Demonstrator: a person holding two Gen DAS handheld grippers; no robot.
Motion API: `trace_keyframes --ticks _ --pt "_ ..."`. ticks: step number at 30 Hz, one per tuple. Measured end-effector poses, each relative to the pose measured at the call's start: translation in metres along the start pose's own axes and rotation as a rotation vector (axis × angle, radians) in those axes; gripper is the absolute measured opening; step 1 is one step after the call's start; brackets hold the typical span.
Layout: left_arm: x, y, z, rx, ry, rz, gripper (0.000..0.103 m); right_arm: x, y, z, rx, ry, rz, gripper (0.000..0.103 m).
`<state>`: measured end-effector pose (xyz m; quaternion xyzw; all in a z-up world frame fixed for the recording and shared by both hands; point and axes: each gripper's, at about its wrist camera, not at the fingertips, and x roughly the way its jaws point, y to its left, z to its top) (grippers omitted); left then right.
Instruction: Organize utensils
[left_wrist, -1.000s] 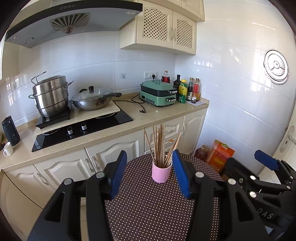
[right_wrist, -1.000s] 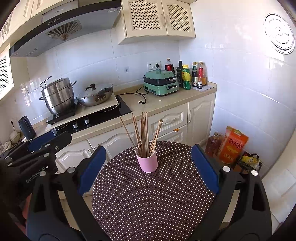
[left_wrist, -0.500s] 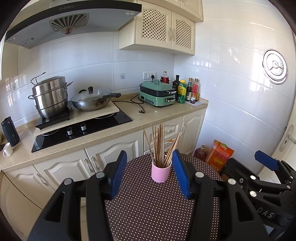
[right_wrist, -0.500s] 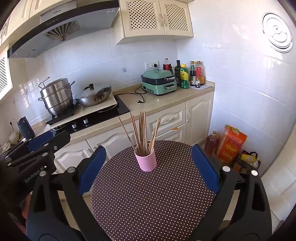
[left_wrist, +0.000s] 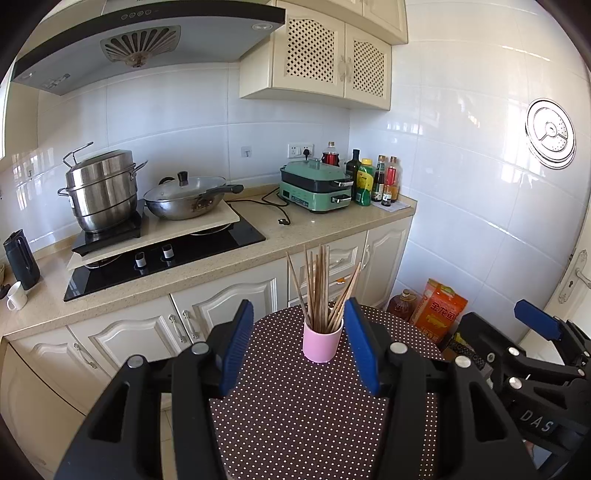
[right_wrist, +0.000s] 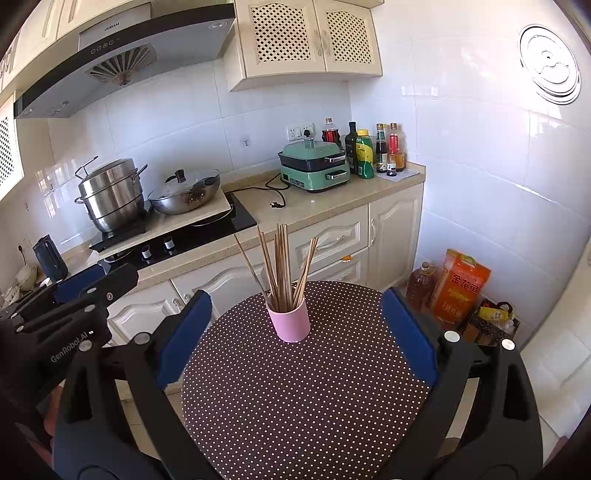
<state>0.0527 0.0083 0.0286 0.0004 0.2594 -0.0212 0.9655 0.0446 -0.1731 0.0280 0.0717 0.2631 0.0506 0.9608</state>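
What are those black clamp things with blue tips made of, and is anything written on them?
Both look alike: the left gripper and right gripper have black, plastic-looking frames with silver bolt heads and two blue fingers. White lettering on the side reads "GenRobot.AI".

Only the pink cup (right_wrist: 289, 323) of chopsticks (right_wrist: 281, 264) stands on the otherwise bare dotted table (right_wrist: 303, 402).

A pink cup (right_wrist: 289, 322) stands upright toward the twelve o'clock edge of the round dotted table (right_wrist: 295, 406), holding wooden chopsticks (right_wrist: 282, 266) fanned from eleven to one o'clock.
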Motion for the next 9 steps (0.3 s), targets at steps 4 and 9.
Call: trace_keyframes --ticks 4,9 --pt "0.0015 -0.0012 -0.0007 -0.005 0.013 -0.001 0.051 -0.0006 -0.0021 -0.0014 0.004 0.004 0.002 0.092" --pt "0.0031 -0.0017 -0.0011 -0.007 0.019 0.002 0.051 0.0000 -0.0031 -0.0015 0.005 0.006 0.003 0.092"
